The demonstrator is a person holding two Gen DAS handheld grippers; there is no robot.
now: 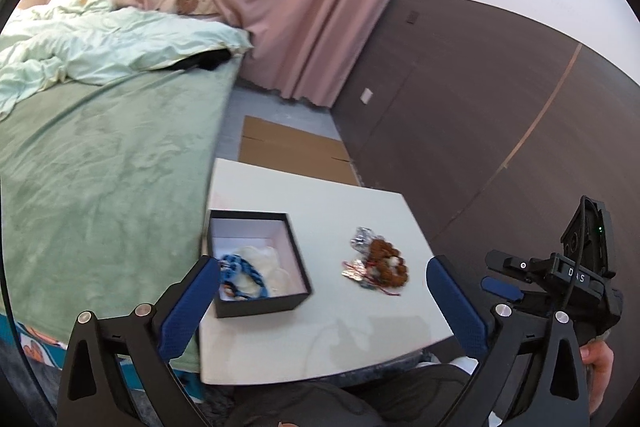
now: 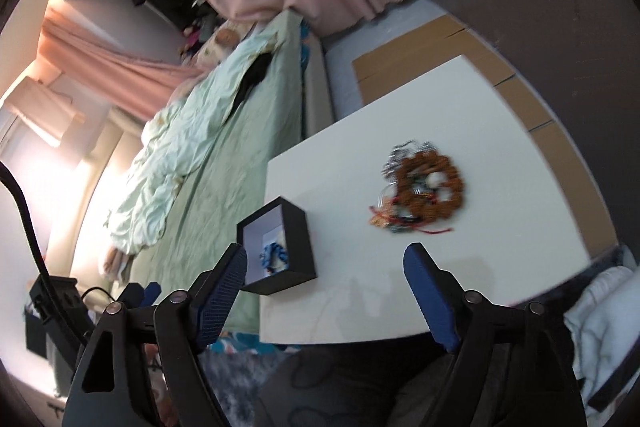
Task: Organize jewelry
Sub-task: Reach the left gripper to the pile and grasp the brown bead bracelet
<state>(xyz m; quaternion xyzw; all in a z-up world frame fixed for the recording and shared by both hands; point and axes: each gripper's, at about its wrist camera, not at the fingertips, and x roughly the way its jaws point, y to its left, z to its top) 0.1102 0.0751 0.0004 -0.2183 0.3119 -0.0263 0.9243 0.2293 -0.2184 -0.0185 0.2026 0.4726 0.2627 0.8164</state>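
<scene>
A black box [image 1: 256,303] with a white lining stands on the white table [image 1: 320,339], holding a blue bracelet [image 1: 242,269]. A pile of jewelry [image 1: 378,263] with a brown bead bracelet and silvery pieces lies to its right. My left gripper [image 1: 324,267] is open and empty above the table's near edge, its left finger by the box. The right gripper's body [image 1: 560,267] shows at the right. In the right wrist view my right gripper [image 2: 326,255] is open and empty, held before the box [image 2: 296,239] and the jewelry pile [image 2: 424,187].
A bed with a green blanket [image 1: 100,179] touches the table's left side. Flat cardboard [image 1: 288,151] lies on the floor beyond the table. A dark wall panel [image 1: 480,107] runs along the right. Pink curtains [image 1: 288,7] hang at the back.
</scene>
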